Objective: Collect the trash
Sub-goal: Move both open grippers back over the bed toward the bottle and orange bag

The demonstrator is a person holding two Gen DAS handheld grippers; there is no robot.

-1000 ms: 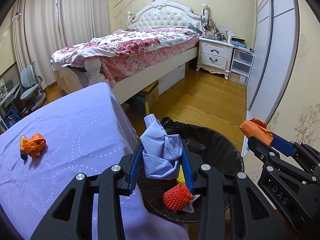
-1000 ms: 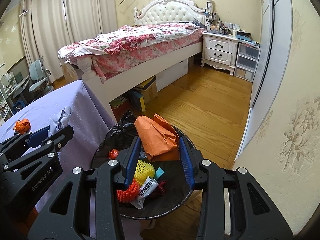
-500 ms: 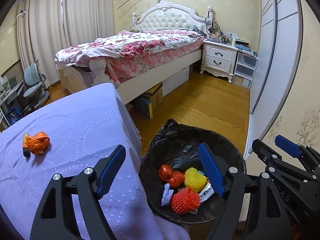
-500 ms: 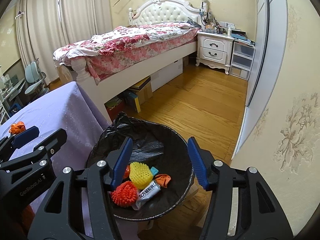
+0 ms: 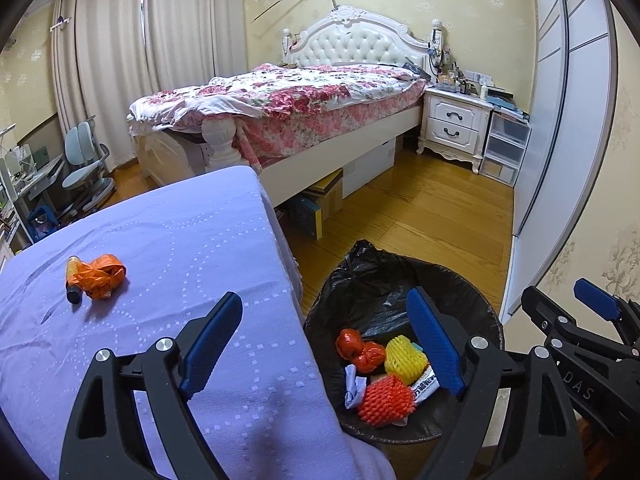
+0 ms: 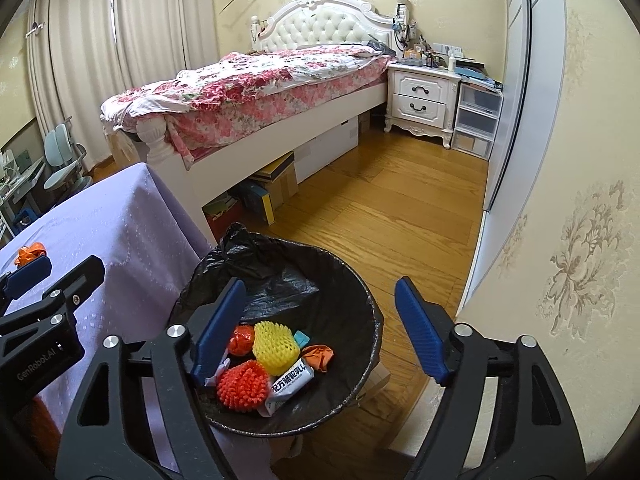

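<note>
My bench [image 5: 168,240], draped in lilac cloth, ends just beside the black-lined bin [image 6: 360,304]; wooden floor [image 6: 384,208] runs beyond to the bed [image 5: 304,96]. Both my left tool [image 5: 324,340] and right tool [image 6: 320,332] gape wide, holding nothing. Orange trash [image 5: 100,276] lies on the bench, well left of the bin.

You have one black-lined bin [image 6: 360,300], holding two foam fruit nets (one yellow [image 6: 276,346], one orange-red [image 6: 242,386]), one printed white wrapper [image 6: 290,382], one small teal piece [image 6: 301,338] and some crumpled orange scraps (count unclear). On the one purple tablecloth [image 5: 180,248] you have one orange wrapper [image 5: 102,276] and one small dark tube [image 5: 73,286].
</note>
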